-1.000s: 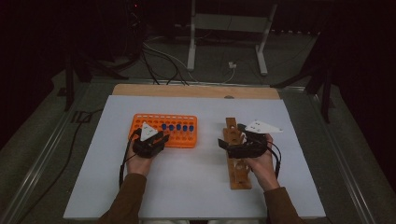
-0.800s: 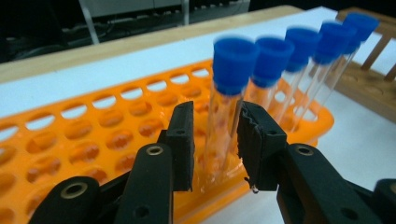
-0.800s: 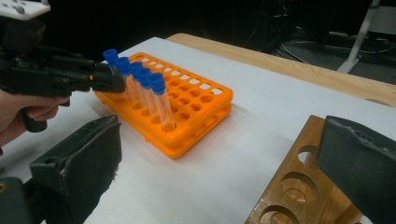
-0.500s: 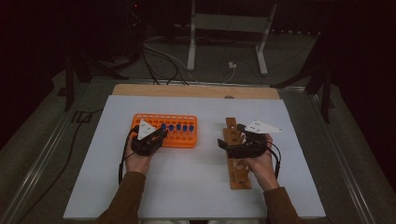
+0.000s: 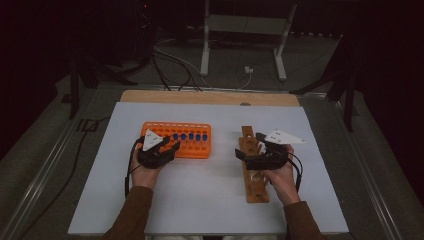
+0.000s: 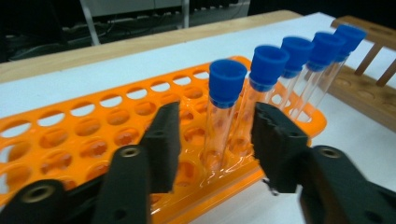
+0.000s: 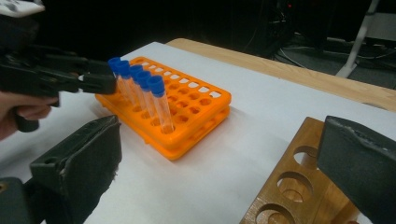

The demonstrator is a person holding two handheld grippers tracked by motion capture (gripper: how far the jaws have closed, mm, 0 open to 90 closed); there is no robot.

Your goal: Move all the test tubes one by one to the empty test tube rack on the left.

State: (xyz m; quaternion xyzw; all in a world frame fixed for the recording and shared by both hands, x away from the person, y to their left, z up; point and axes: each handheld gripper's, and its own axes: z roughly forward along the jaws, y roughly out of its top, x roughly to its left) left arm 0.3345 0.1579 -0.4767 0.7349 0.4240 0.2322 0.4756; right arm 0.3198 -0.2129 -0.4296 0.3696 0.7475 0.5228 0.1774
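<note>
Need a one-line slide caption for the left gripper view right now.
Open left hand-held gripper straddling the nearest blue-capped test tube in the orange rack.

White table (image 5: 200, 200) bears orange rack (image 5: 200, 150) and wooden rack (image 5: 255, 187).

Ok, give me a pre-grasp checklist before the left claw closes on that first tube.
1. Left claw open: ok, its jaws stand apart.
2. Nearest capped tube between the jaws: ok, with a gap on each side in the left gripper view.
3. Tube upright in the orange rack: ok, it stands in its hole with the blue cap on.
4. Neighbouring tube clear of the jaws: not ok, it sits right behind the first and near the right-hand jaw.
5. Right claw free: ok, open, nothing between its jaws.
6. Wooden rack has open holes: ok, several show bare in the right gripper view.
</note>
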